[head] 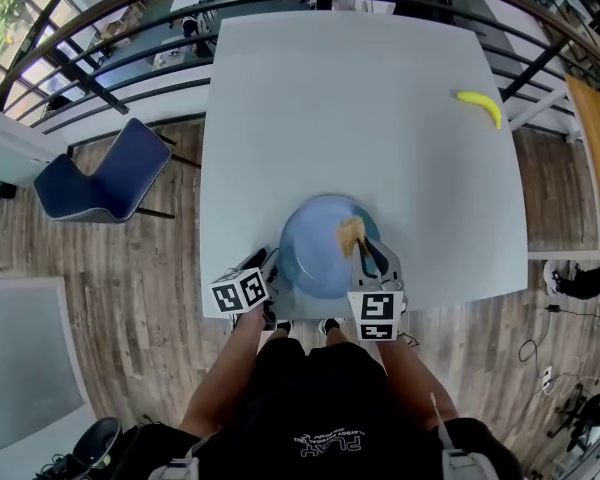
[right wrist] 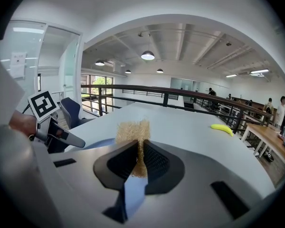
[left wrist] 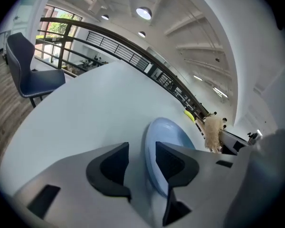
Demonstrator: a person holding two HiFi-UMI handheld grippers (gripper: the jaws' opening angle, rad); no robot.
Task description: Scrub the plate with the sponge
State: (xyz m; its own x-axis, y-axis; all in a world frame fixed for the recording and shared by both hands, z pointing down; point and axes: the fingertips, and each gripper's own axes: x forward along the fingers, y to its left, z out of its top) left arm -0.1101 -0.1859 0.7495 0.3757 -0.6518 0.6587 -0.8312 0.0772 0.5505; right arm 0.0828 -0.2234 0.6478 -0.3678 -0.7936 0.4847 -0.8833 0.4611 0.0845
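Head view: blue plate (head: pixel 315 253) at the near edge of the white bench (head: pixel 360 118); your left tool (head: pixel 272 273) at its left rim, your right tool (head: pixel 368 256) over it.
Left gripper view: jaws wide, plate rim between them, unclamped.
Right gripper view: jaws pinched on the tan sponge (right wrist: pixel 131 131), above the plate; banana (right wrist: pixel 222 127) well apart.

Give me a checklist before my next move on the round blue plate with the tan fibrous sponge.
1. Tan fibrous sponge clamped in right gripper: ok.
2. Sponge over the round blue plate: ok; contact: cannot tell.
3. Left gripper steadying plate: not ok, jaws open, rim loose between them.
4. Plate on white table, near front edge: ok.
5. Yellow banana out of the way: ok.
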